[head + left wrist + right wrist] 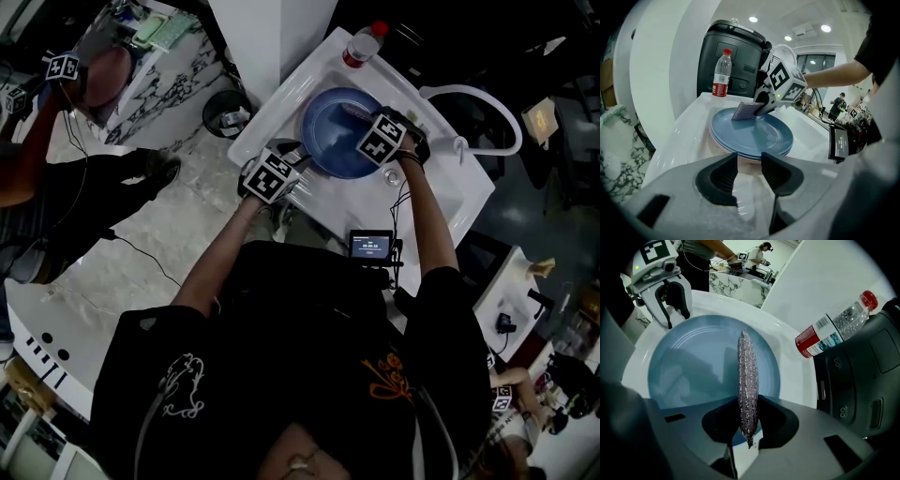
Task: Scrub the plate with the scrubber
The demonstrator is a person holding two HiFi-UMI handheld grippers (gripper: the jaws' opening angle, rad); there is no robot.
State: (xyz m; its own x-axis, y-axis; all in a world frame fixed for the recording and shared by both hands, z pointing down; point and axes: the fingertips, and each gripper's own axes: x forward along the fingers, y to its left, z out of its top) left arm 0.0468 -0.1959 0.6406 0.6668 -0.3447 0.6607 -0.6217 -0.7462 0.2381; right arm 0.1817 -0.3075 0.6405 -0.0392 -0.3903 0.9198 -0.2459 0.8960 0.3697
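Observation:
A round blue plate (pixel 333 131) lies flat in the white basin (pixel 281 89). My right gripper (pixel 749 420) is shut on a silvery mesh scrubber (pixel 747 376), held on edge. In the left gripper view the scrubber (pixel 745 111) rests on the far part of the plate (pixel 754 136) under the right gripper (pixel 761 107). My left gripper (pixel 749 169) stands open at the plate's near rim, with nothing between its pads. The right gripper view shows the left gripper (pixel 675 310) with its two fingers just above the plate (pixel 693 366) at the rim.
A water bottle (pixel 722 73) with a red cap stands at the basin's far corner, in front of a black appliance (pixel 733 51). A small screen (pixel 370 246) sits at the near edge. A white hose (pixel 487 103) loops at the right. Another person (pixel 37 159) stands at the left.

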